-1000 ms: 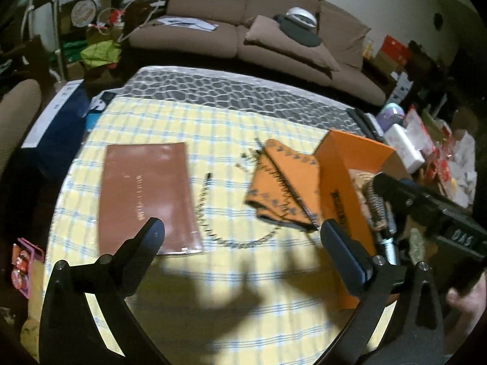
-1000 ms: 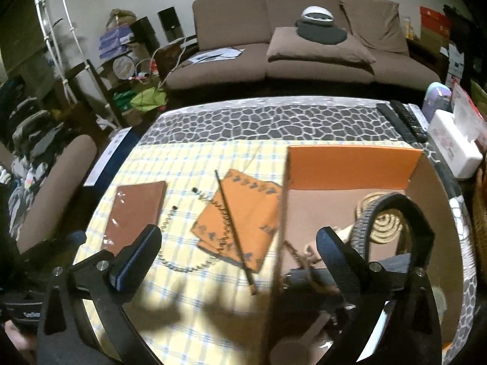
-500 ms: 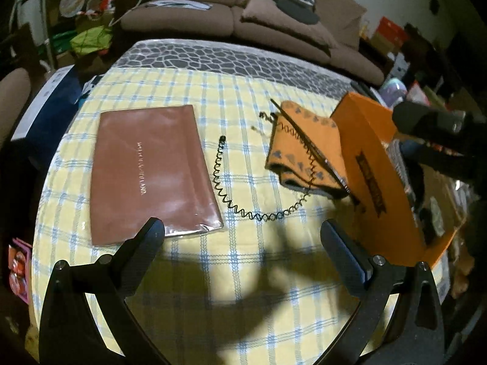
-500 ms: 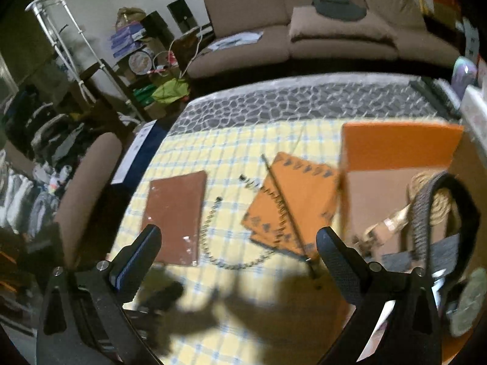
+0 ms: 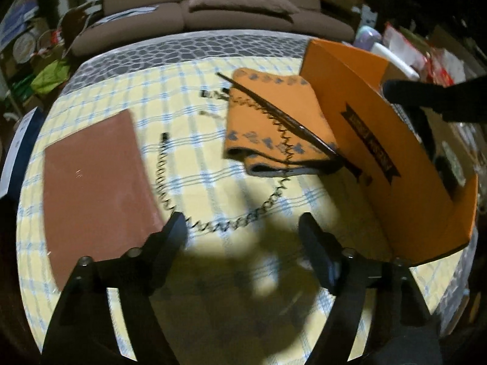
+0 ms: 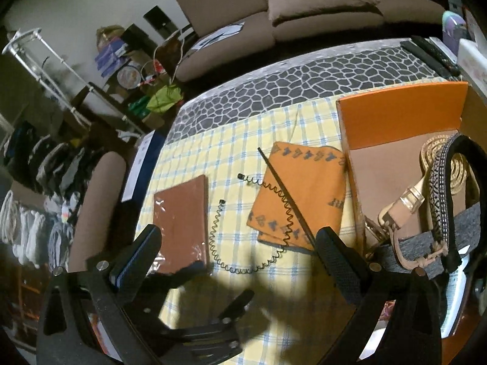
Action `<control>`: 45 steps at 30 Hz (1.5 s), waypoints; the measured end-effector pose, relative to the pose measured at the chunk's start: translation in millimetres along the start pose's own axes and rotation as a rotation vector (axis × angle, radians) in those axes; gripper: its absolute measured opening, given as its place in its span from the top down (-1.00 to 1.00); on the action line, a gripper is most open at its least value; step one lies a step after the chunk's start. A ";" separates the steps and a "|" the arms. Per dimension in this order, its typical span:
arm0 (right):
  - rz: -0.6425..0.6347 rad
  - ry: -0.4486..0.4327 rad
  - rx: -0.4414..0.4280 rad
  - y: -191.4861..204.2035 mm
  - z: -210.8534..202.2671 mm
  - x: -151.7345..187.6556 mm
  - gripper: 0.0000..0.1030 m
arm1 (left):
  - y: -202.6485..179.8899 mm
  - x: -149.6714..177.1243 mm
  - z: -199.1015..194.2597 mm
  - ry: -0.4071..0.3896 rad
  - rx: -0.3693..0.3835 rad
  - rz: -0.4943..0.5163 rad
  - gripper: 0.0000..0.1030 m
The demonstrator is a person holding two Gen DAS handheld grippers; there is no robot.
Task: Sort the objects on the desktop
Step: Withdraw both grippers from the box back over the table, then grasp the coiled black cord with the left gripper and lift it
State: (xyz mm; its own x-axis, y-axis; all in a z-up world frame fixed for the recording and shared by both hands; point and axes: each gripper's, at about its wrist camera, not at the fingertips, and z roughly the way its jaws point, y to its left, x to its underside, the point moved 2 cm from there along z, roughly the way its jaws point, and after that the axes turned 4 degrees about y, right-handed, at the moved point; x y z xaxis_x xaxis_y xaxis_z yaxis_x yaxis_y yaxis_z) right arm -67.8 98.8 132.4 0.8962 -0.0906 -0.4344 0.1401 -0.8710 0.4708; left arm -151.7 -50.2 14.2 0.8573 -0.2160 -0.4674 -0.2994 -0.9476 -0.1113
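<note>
Now the left claw [image 5: 242,234] is spread wide over the curly black cord [image 5: 213,225]. Maybe drop straight down, pinch gently, then carry it toward the orange box [image 5: 389,164] at three o'clock.

Showing as glossy plastic wrap over brown pouch [image 6: 179,228]; matt card on orange box [image 5: 380,164]; woven cloth on checked tablecloth [image 5: 188,164]; coiled black wire headband [image 6: 243,261].
</note>
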 end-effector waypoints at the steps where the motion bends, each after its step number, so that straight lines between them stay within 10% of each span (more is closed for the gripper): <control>1: 0.009 0.002 -0.005 -2.1 0.1 -0.5 -0.99 | -2.4 -1.3 3.5 0.005 -0.004 0.012 -0.28; 20: 0.065 -0.027 -0.014 -30.9 -11.9 -7.8 -0.99 | -19.9 -9.9 32.6 0.018 -0.041 0.091 0.59; 32: 0.009 -0.040 0.001 -20.8 -13.5 -8.8 -0.96 | 33.6 -33.4 -38.6 -0.160 0.228 -0.225 0.86; 45: -0.146 0.023 0.107 9.9 23.3 3.0 -0.12 | 102.7 -28.3 -98.0 -0.325 0.336 -0.434 0.87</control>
State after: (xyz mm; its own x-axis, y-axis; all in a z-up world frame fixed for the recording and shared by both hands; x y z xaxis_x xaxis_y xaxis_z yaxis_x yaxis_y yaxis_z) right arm -73.5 78.6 117.8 0.8791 0.0505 -0.4739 0.2251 -0.9205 0.3194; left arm -165.6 -164.4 102.0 0.7752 0.3037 -0.5539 -0.1136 -0.7956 -0.5951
